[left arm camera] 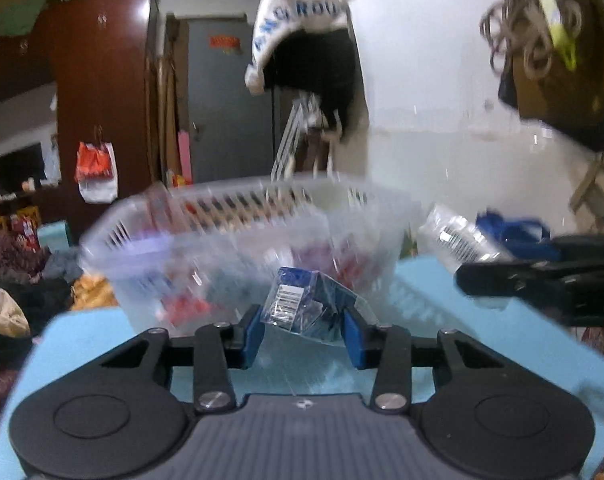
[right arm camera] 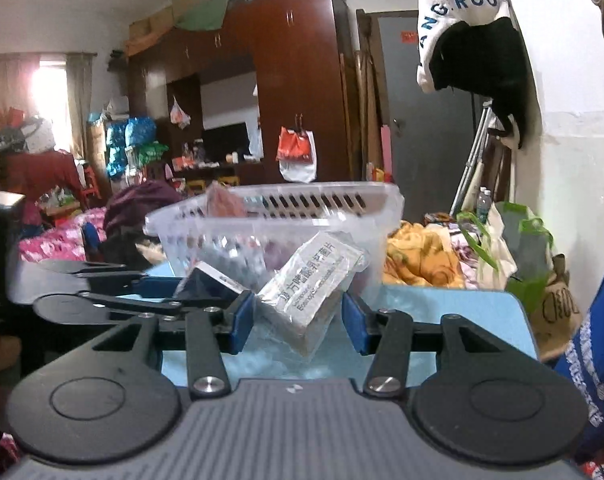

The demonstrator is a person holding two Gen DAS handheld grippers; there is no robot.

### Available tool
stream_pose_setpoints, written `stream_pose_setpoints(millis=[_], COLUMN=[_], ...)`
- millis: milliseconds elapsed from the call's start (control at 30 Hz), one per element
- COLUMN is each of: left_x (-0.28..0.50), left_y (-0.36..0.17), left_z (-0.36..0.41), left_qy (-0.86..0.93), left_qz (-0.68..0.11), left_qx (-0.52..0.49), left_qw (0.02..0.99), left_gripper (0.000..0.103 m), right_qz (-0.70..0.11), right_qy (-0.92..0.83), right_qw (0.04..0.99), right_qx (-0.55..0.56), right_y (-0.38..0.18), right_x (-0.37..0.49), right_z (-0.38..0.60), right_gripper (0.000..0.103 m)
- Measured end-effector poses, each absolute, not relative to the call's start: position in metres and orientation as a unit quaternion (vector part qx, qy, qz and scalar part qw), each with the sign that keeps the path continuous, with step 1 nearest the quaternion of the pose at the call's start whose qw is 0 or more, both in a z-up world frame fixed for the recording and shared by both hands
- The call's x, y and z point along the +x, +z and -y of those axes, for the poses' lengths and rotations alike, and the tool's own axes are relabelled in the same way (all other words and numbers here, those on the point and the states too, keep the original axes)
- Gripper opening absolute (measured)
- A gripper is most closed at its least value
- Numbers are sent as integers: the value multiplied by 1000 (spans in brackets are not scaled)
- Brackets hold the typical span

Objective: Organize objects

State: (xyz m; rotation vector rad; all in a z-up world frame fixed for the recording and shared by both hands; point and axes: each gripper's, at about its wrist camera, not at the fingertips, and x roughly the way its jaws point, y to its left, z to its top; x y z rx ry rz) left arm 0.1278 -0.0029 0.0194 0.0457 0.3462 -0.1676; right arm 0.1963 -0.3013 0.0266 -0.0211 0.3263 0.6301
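A clear slotted plastic basket point(left arm camera: 238, 224) stands on the blue table point(left arm camera: 482, 344), with several packets inside; it also shows in the right wrist view point(right arm camera: 286, 208). My left gripper point(left arm camera: 302, 330) is shut on a blue box in a clear bag point(left arm camera: 302, 300), held just in front of the basket. My right gripper point(right arm camera: 298, 320) is shut on a white medicine box in a clear bag point(right arm camera: 314, 284), tilted, near the basket's front. The right gripper appears at the right of the left wrist view point(left arm camera: 542, 280), the left one at the left of the right wrist view point(right arm camera: 114, 288).
The blue table's far edge point(right arm camera: 482, 296) lies just behind the basket. Piles of clothes point(right arm camera: 422, 256) and bags point(right arm camera: 514, 248) lie beyond it. A blue bag point(right arm camera: 594, 344) stands at the right. A wardrobe point(right arm camera: 298, 80) and door point(right arm camera: 422, 120) stand far back.
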Motion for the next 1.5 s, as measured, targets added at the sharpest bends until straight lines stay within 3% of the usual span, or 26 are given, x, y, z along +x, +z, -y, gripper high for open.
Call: stream_pose_setpoints(millis=[233,333,467,500,533,567,600,633,833,1067,1500], left_x=[128,171,224,230,234,234,234,233,218,184,186], left_y=[94,114,109,104,98,95,93,90,95,101,96], left_z=[-11,-15,-29,-31,-32,-33,-35,-36,-39,-27,-23], left_qy=[-53,-22,-17,-19,-11,3,14,16,-5,20,47], left_qz=[-82,-88,-137,-145,-147,-146,-143,-138,-148,-113,-197], left_qx=[31,31,14,14,16,18,20,20,8,50,72], left_qw=[995,995,990,989,989,989,989,990,989,992,977], left_gripper=[46,46,46,51,59,82,96,98,99,101,101], right_qz=[-95,-56,-67,-67,-67,-63,-57,-46,-33,-106,-188], right_qy=[329,322,324,323,323,319,306,298,316,297,283], right_qw=[939,943,940,940,938,937,939,942,945,948,940], right_qx=[-14,-60,-81,-91,-109,-127,-143,-150,-82,-34,-36], right_y=[68,79,74,69,63,57,51,49,65,86,75], right_x=[208,233,281,288,293,294,294,290,269,250,271], right_z=[279,256,233,228,223,219,216,218,250,282,287], right_gripper=[51,51,51,53,62,73,96,101,103,103,103])
